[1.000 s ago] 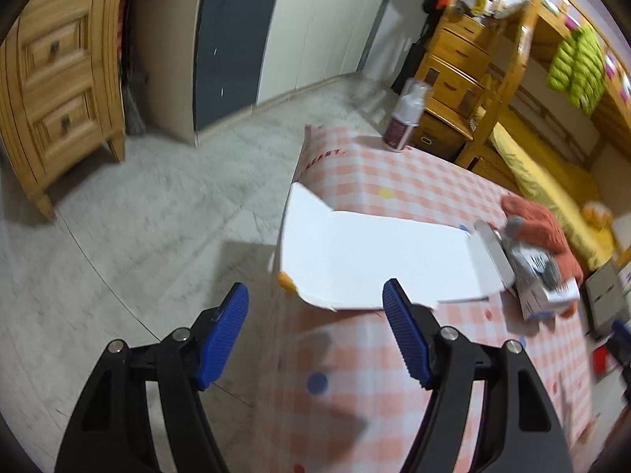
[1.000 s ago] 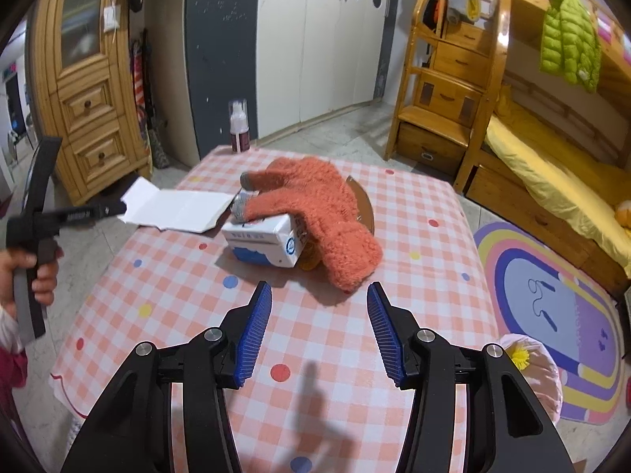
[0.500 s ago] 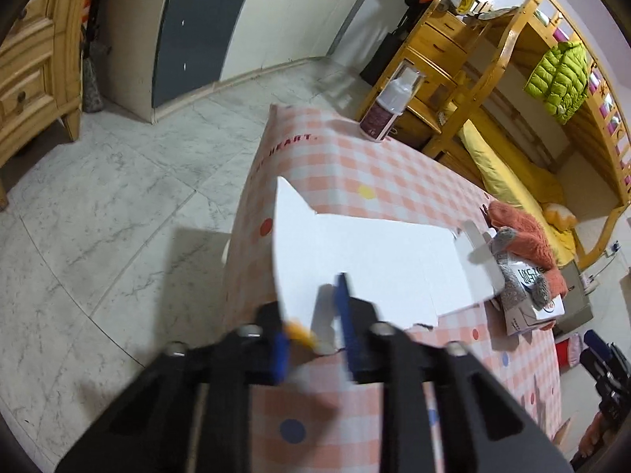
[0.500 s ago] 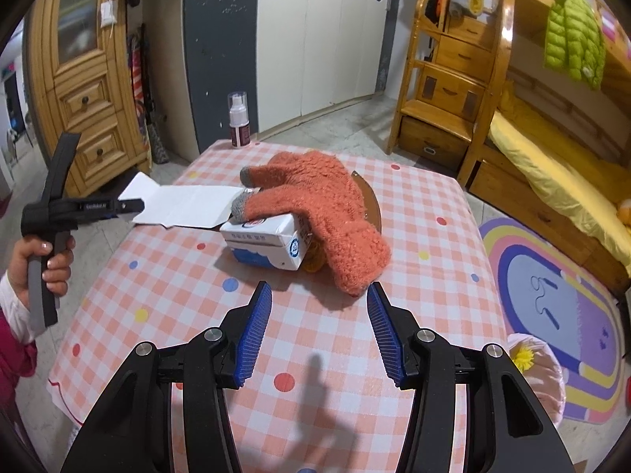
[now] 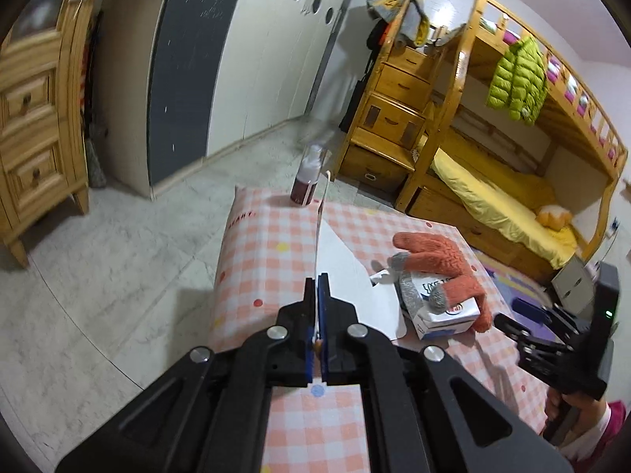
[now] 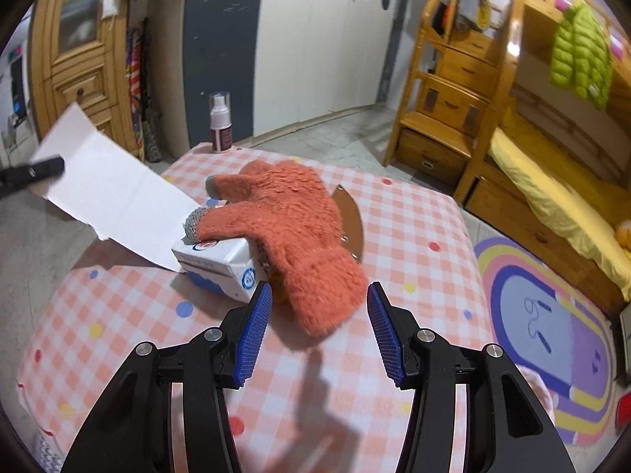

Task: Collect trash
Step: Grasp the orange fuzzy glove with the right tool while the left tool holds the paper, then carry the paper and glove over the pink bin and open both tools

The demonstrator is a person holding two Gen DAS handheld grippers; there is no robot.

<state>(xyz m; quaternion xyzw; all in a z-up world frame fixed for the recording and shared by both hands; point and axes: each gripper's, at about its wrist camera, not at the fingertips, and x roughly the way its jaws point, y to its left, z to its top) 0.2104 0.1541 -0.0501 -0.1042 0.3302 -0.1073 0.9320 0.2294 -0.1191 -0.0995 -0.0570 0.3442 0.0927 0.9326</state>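
My left gripper is shut on one edge of a white cardboard sheet, which now stands tilted up. Its far end still lies against a white and blue carton. In the right wrist view the cardboard sheet slopes from the left gripper down to the carton. An orange glove lies across the carton. My right gripper is open just before the glove's cuff, holding nothing.
A checked cloth covers the table. A spray bottle stands at its far corner. A brown disc shows from under the glove. A wooden cabinet is at the left, a bunk bed at the right.
My left gripper went from wide open to shut on the cardboard sheet's edge and raised it off the table. My right gripper moved closer to the glove, still open.
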